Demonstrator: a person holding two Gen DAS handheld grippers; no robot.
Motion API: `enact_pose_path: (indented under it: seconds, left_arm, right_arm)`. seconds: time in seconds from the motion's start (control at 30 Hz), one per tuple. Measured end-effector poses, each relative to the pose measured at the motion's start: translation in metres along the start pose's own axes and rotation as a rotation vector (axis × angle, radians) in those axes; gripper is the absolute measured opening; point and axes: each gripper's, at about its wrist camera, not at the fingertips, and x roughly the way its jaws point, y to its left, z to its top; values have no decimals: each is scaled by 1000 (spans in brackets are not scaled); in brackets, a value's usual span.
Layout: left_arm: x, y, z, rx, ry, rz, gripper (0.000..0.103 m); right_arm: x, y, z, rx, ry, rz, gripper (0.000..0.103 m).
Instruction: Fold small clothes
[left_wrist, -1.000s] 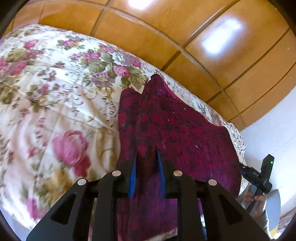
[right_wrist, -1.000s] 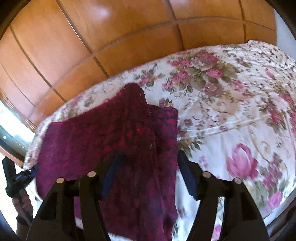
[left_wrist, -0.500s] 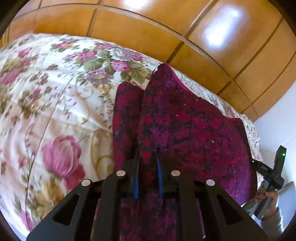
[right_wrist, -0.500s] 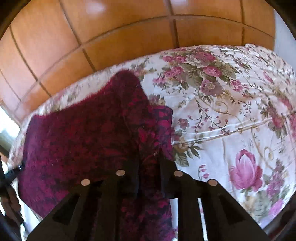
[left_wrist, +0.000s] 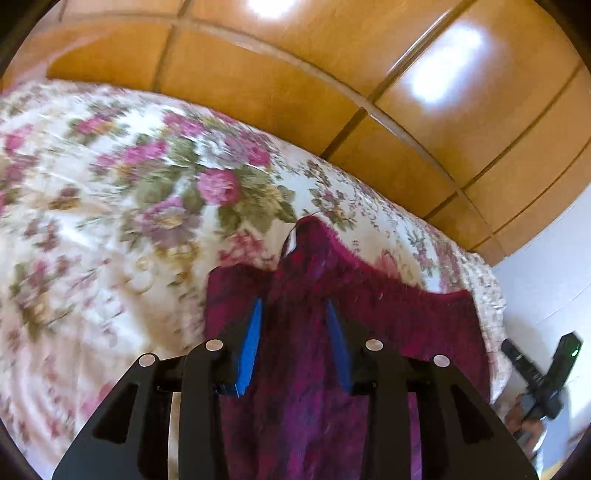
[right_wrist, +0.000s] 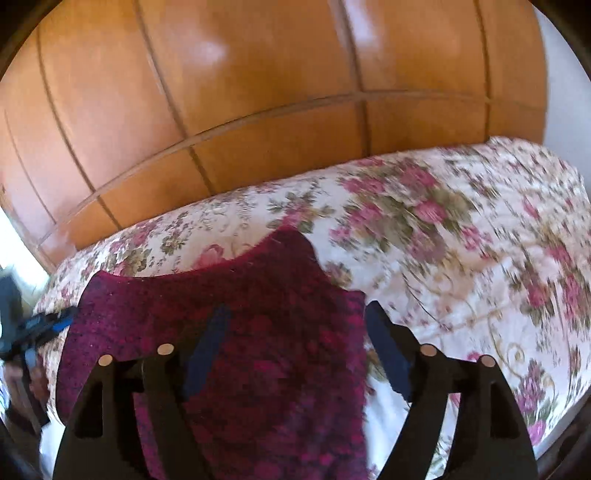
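Observation:
A dark red knitted garment (left_wrist: 369, 306) lies partly folded on a floral bedspread (left_wrist: 110, 229). It also shows in the right wrist view (right_wrist: 258, 314). My left gripper (left_wrist: 293, 306) is open, its blue fingers apart above the garment, holding nothing. My right gripper (right_wrist: 295, 314) is open wide over the garment's right edge, empty. The other gripper shows at the right edge of the left wrist view (left_wrist: 543, 373) and at the left edge of the right wrist view (right_wrist: 29, 328).
A glossy wooden panelled wall (left_wrist: 332, 74) runs behind the bed and also shows in the right wrist view (right_wrist: 258, 92). A white wall (left_wrist: 546, 280) is at the right. The bedspread (right_wrist: 461, 240) stretches to the right of the garment.
Both grippers were shut on the garment half a second ago; now both have opened, let it go and drawn back. The garment lies lower and flatter on the bed.

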Motion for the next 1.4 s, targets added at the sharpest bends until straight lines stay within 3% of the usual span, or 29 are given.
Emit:
enact_pose_path:
  seconds: [0.07,0.1,0.13,0.3,0.4,0.5,0.57,0.6,0.7,0.9,0.93,0.97,1.0,1.4]
  left_arm:
    - [11,1,11,-28,19,-5,33]
    - [17,3,16,-47,27,-6,20]
    - [20,4,19,-55,25,-5,15]
    - [2,1,2,16,-92,117,12]
    - [8,18,-13,16,-87,204,12]
    - [23,29,-16,6,-63,243,13]
    - [19,19,-13,41,-77,257,15]
    - [12,13,-13,56,-99,263,22]
    - [-4,3,-16,75,-137,252,32]
    - [-37,-20,-36,148,-222,293,32]
    - [-40,-22,-39,150,-225,297,36]
    - [-43,-23,-41,149,-232,306,53]
    - [-48,-24,-46,147,-252,317,61]
    - [-65,-27,-76,176,-253,357,61]
  right_arm:
    - [16,5,4,-5,25,1,79]
    - [25,6,7,-8,40,0,79]
    - [36,7,9,-15,57,-16,79]
    - [77,13,12,-36,127,-33,79]
    - [96,25,5,-82,160,-46,79]
    - [117,28,0,-85,176,-73,79]
    - [121,21,0,-55,177,-60,79]
    - [120,18,0,-47,170,-51,79]
    - [116,16,-2,-48,150,-45,78]
    - [114,17,-3,-49,140,-50,78]
    - [114,17,-3,-50,138,-51,78]
    - [114,16,-3,-50,136,-54,78]
    - [113,16,-3,-49,134,-57,78]
    - [77,18,5,-61,94,-116,81]
